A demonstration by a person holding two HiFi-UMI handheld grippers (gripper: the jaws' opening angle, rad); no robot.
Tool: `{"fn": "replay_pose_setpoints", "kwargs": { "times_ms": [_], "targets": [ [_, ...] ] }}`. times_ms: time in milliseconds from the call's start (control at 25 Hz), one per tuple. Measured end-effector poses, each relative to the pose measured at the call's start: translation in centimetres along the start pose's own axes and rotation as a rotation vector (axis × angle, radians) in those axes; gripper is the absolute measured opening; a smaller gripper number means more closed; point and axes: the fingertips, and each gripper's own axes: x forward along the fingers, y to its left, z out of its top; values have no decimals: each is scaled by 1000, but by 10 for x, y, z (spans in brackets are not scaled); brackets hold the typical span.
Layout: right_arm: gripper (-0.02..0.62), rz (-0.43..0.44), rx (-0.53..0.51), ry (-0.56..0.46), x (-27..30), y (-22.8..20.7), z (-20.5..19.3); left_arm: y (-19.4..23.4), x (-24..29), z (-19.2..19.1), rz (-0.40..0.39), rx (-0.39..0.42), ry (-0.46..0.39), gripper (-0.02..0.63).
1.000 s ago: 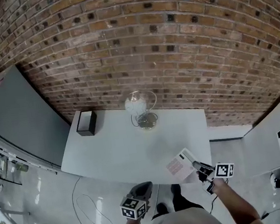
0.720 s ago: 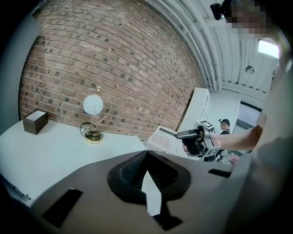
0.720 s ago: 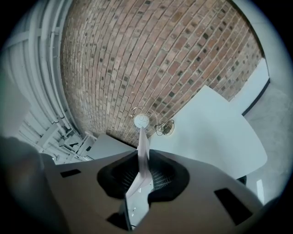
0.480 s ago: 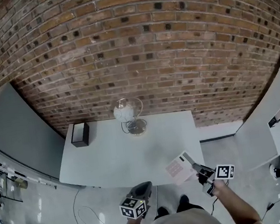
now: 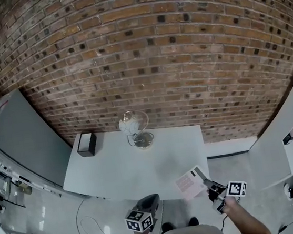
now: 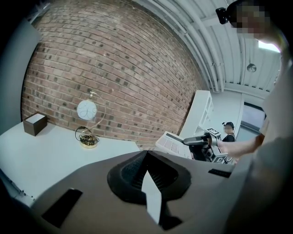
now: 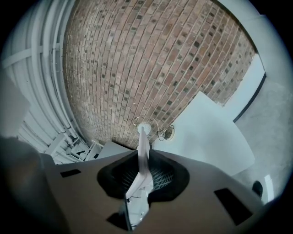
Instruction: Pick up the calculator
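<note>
The white calculator (image 5: 189, 181) hangs in the air just off the white table's (image 5: 142, 167) front right corner, tilted. My right gripper (image 5: 208, 185) is shut on its near edge. In the right gripper view the calculator (image 7: 143, 137) runs edge-on between the jaws of my right gripper (image 7: 146, 156). The left gripper view shows the calculator (image 6: 171, 144) at the right, with the right gripper (image 6: 188, 141) holding it. My left gripper (image 5: 149, 200) floats below the table's front edge, jaws shut and holding nothing; in its own view the left gripper (image 6: 146, 157) points at the table (image 6: 41, 151).
A globe ornament on a wire stand (image 5: 133, 123) and a small black box (image 5: 86, 144) stand at the table's far edge by the brick wall (image 5: 145, 61). A grey panel (image 5: 21, 134) leans at the left. White furniture (image 5: 291, 133) stands at the right. A cable (image 5: 90, 216) lies on the floor.
The right gripper has lifted the calculator and drawn it back off the table's front right corner. The left gripper has risen and pulled back too. The table looks farther away.
</note>
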Motion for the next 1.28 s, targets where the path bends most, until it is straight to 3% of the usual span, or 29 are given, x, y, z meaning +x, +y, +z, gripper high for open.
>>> {"fn": "replay_pose_setpoints", "kwargs": {
  "times_ms": [240,360,520,720,840,1080,1280],
  "targets": [
    [77,53,18,-25,-12,-2,22,-20,3,6,28,-17,-37,14],
    [75,38,0,-21,-16,-6,27,-23,4,8,38,-14,-42,14],
    [77,119,25,-32,-12,9,35,-24,4,15,51,-8,-49,14],
    [75,86,19,-25,-11,7,36,-23,3,19,59,3,-54,14],
    [77,174,52,-35,-5,23,35,-23,1,18,60,4,-54,14],
    [77,112,3,-21,-6,17,29,-21,-4,17,55,8,-53,14],
    [77,183,10,-31,-1,31,26,-19,-7,15,53,8,-51,14]
  ]
}}
